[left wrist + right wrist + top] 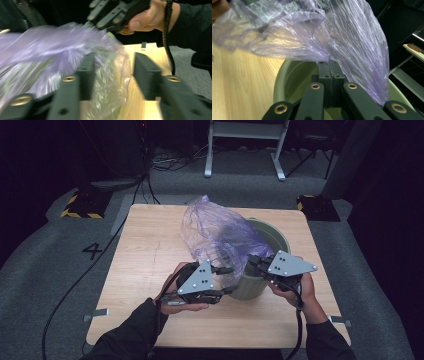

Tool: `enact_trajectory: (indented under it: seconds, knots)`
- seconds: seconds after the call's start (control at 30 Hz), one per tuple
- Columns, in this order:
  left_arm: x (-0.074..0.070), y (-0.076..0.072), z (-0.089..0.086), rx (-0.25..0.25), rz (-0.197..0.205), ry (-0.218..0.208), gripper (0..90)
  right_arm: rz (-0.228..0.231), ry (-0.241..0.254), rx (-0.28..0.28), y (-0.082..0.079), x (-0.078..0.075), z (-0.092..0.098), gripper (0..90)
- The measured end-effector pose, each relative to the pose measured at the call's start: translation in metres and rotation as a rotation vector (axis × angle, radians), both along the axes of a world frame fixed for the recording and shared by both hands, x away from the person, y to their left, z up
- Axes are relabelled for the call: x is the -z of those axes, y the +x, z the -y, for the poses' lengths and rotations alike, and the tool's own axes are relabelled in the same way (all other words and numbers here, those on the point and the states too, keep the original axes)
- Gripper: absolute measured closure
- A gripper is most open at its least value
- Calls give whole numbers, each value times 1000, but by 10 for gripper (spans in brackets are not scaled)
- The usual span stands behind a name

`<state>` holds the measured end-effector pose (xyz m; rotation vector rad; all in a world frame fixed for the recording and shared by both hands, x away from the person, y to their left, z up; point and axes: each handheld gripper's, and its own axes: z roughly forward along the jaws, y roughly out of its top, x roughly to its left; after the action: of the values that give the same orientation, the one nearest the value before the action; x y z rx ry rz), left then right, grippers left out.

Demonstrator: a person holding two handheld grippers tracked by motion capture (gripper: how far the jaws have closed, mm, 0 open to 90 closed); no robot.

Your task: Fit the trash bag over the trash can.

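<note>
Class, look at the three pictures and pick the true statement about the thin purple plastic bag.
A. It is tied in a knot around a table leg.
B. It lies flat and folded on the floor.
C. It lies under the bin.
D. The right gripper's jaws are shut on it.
D: in the right gripper view the right gripper has its jaws pressed together on a fold of the thin purple plastic bag, above the round green plastic bin.

The room is dark around a lit table (150, 250). Light from above puts sheen on the purple bag (317, 32). The left gripper view smears with motion blur; close jaws go soft.
</note>
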<state>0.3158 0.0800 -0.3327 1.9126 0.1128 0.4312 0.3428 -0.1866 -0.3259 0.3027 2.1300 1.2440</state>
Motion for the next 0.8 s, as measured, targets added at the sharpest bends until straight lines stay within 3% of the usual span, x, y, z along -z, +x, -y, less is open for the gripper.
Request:
enact_trajectory:
  seconds: [0.07, 0.27, 0.5, 0.63, 0.73, 0.8]
  knots:
    - [2, -1, -9, -14, 8, -13, 370, -2, 1, -3, -2, 0, 3, 900]
    - [2, 1, -34, -79, 7, -61, 231, -7, 3, 7, -5, 2, 10, 900]
    - [1, 15, -48, -128, 33, -30, 190, -29, 34, -12, -7, 2, 21, 900]
    - [3, 25, -53, -152, 21, -25, 189, -39, 55, -23, -8, 1, 28, 900]
    - [7, 32, -52, -142, -1, -17, 188, -52, 83, -26, -8, 2, 35, 900]
    - [9, 35, -49, -149, 8, -1, 200, -64, 93, -30, -9, 3, 38, 895]
